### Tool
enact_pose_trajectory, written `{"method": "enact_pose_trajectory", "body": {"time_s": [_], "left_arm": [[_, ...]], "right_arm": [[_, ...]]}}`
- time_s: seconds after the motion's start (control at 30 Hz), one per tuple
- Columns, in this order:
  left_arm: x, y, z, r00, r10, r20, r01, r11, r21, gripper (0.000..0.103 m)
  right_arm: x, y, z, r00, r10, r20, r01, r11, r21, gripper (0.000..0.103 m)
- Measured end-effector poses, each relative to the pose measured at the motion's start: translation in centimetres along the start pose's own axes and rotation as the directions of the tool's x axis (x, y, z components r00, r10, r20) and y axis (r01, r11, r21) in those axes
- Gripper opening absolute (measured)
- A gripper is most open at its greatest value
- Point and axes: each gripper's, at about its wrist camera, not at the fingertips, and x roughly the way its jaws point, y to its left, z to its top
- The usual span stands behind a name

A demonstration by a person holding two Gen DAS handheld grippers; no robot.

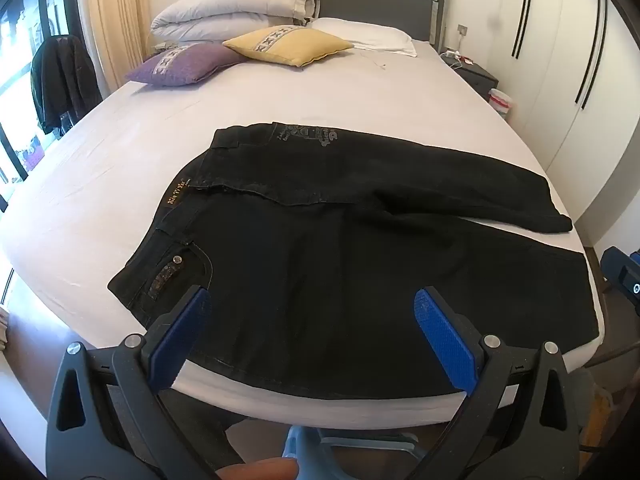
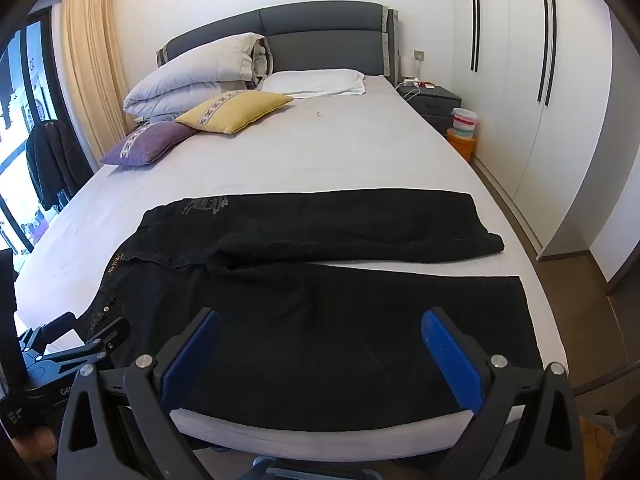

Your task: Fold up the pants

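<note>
Black pants (image 1: 340, 248) lie spread flat across the foot of the white bed (image 1: 160, 152), waistband to the left, both legs running to the right, the far leg angled apart from the near one. They show the same way in the right wrist view (image 2: 320, 312). My left gripper (image 1: 312, 304) is open and empty, hovering above the near edge over the hip area. My right gripper (image 2: 320, 328) is open and empty above the near leg. The left gripper's body (image 2: 72, 344) shows at the left edge of the right wrist view.
A folded duvet (image 1: 236, 4), a white pillow (image 1: 364, 36), a yellow cushion (image 1: 288, 44) and a purple cushion (image 1: 184, 64) lie at the headboard end. A nightstand (image 2: 434, 104) and white wardrobe (image 2: 540, 80) stand right; a dark jacket (image 1: 64, 76) hangs left by the window.
</note>
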Motion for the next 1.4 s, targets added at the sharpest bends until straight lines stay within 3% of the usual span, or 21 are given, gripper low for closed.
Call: {"method": "enact_pose_trajectory", "body": {"time_s": [1.4], "left_arm": [[-0.1, 0.3, -0.1, 0.999, 0.036, 0.028, -0.036, 0.999, 0.001, 0.103]], "right_arm": [[1.6, 0.2, -1.1, 0.998, -0.056, -0.04, 0.055, 0.998, -0.031, 0.103]]}}
